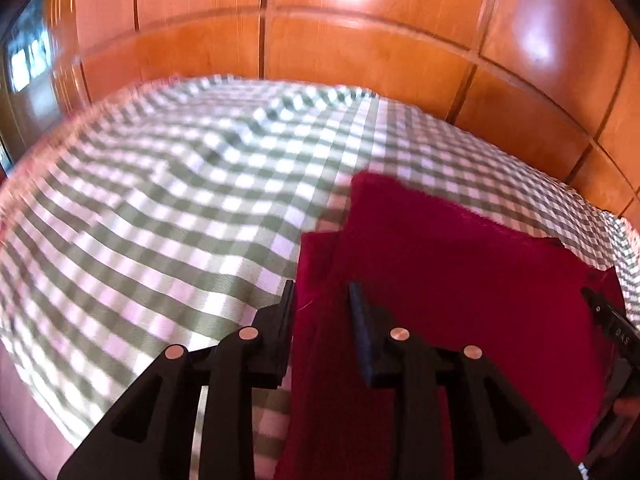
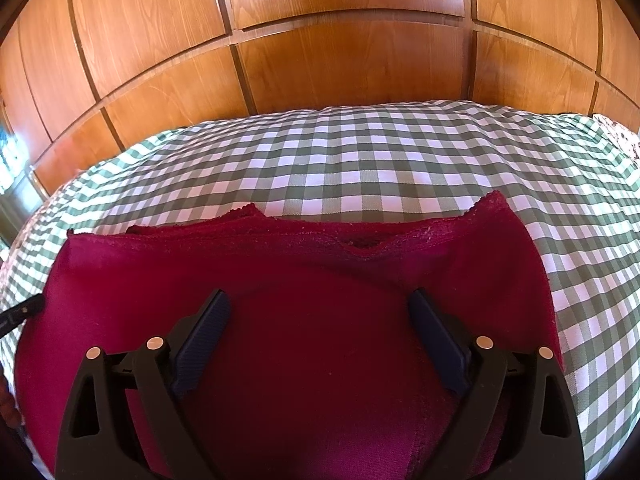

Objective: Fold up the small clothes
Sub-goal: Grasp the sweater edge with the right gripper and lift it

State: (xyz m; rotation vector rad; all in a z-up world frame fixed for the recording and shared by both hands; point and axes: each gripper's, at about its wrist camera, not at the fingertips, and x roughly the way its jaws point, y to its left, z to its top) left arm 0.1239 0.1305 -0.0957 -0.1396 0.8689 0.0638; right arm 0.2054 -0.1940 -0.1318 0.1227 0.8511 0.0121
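Two grippers were over one garment, a crimson garment [image 2: 320,320] lying flat on the green-checked cloth [image 2: 360,160], wood panelling [image 2: 320,60] behind it.

Left gripper [image 1: 324,296] sat at the garment's left border. Its left finger [image 1: 286,312] was over the checked cloth just off the fabric edge, its right finger [image 1: 360,320] on top of the red, so the edge strip ran between them. Jaws were narrow, not fully shut. I couldn't tell from that blurred view whether the pads had actually bitten the edge or were only straddling it.

Right gripper [image 2: 320,312] hovered over the middle of the garment with jaws wide apart and nothing between the pads [image 2: 208,320]. It held nothing.

Key relation: from the right wrist view the garment's long axis ran left to right across both cameras, with the wavy far hem [image 2: 360,236] away from me and the near part under the fingers. The left gripper's tip [image 2: 24,312] showed at the garment's left border there, so the left hand was the one nearest an edge; the right was parked mid-panel, well off either side edge.

My read: a fold across the long axis would start from that left edge, carried toward the right. Right hand would need to shift to a border or pin the middle first.
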